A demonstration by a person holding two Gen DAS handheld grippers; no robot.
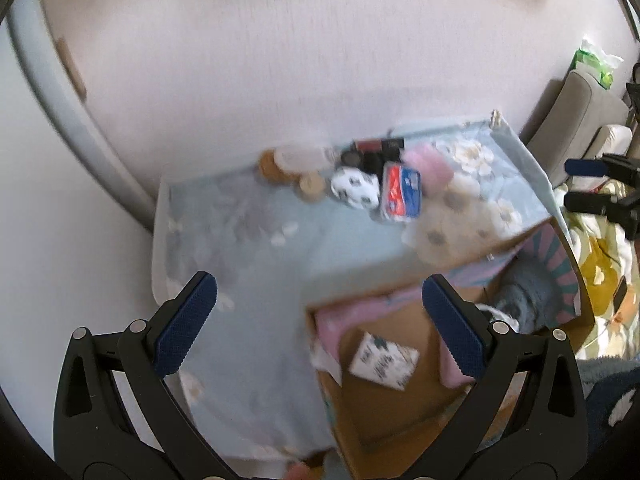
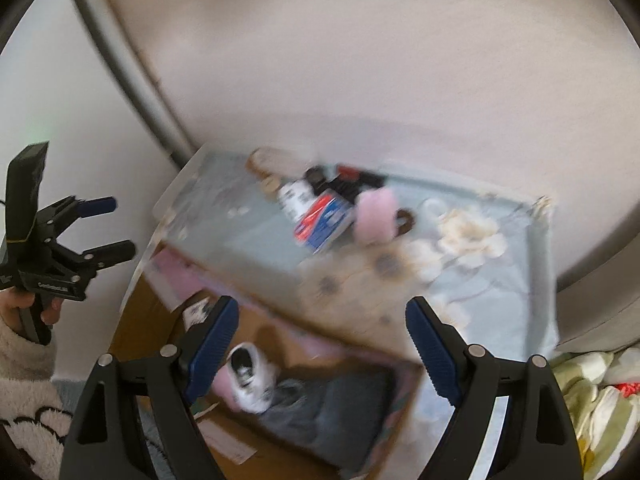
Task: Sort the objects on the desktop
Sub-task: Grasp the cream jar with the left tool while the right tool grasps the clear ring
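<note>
Left wrist: left claw point(image 1: 320, 312) gapes above table edge point(image 1: 160, 240), box point(image 1: 400, 400).

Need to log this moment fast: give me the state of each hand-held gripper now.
Left hand-held gripper: open, holding nothing.
Right hand-held gripper: open, holding nothing.

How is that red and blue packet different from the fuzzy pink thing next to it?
The red and blue packet is flat, glossy and printed; the pink thing is plump, plain and fluffy. The packet lies nearer the table's middle, the pink thing nearer the floral corner. Both rest on the blue table, unsorted.
</note>
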